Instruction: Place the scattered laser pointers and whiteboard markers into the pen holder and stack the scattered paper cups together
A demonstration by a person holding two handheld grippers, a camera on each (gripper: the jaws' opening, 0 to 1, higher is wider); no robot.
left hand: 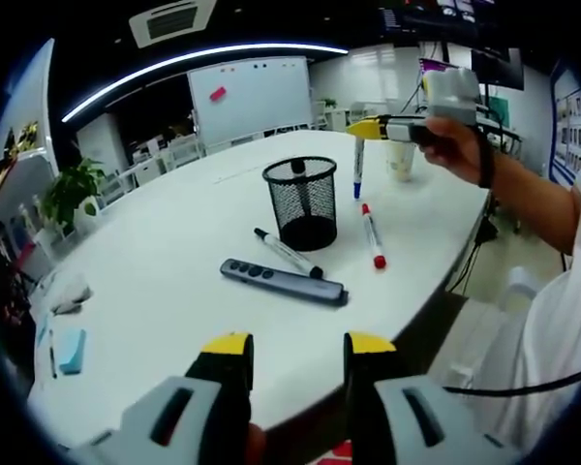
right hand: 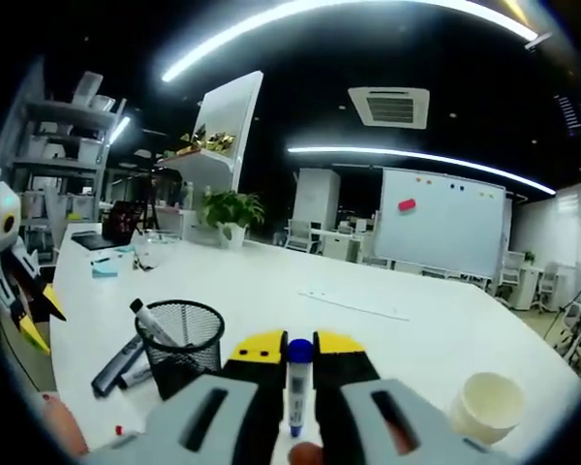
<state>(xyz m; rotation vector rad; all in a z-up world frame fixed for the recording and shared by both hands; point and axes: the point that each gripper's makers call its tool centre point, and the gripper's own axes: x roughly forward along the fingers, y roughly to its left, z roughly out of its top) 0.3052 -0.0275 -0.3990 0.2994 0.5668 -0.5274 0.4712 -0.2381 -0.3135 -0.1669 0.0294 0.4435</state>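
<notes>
As seen from the left gripper view, the white oval tabletop (left hand: 174,281) carries the following items, listed against the black wire-mesh pen holder (left hand: 302,203) as landmark.

1. Blue sticky-note pad (left hand: 70,351): far left of the holder, near the tabletop's edge.
2. Left tongs (left hand: 298,347): yellow-tipped, released, jaws standing apart with nothing between them, well short of the holder.
3. Grey slim laser pointer with buttons (left hand: 285,282): lying flat just in front of the holder.
4. Black-capped whiteboard marker (left hand: 289,253): lying between that pointer and the holder's base, apparently touching the base.
5. One dark-capped marker (left hand: 297,167): standing inside the holder.
6. Red-capped whiteboard marker (left hand: 373,236): lying just right of the holder.
7. Blue-capped whiteboard marker (left hand: 358,168): hanging upright, clenched in the right tongs (left hand: 366,129), above the tabletop beyond and right of the holder.
8. Pale paper cup (left hand: 401,161): upright, behind the right tongs.

From the right gripper view:

9. Pen holder (right hand: 181,346): left of the tongs, a marker leaning inside.
10. Right tongs (right hand: 299,351): grasping the blue-capped marker (right hand: 297,386) upright.
11. Paper cup (right hand: 487,408): right of the tongs, on the tabletop (right hand: 368,310), its mouth tilted toward the camera.
</notes>
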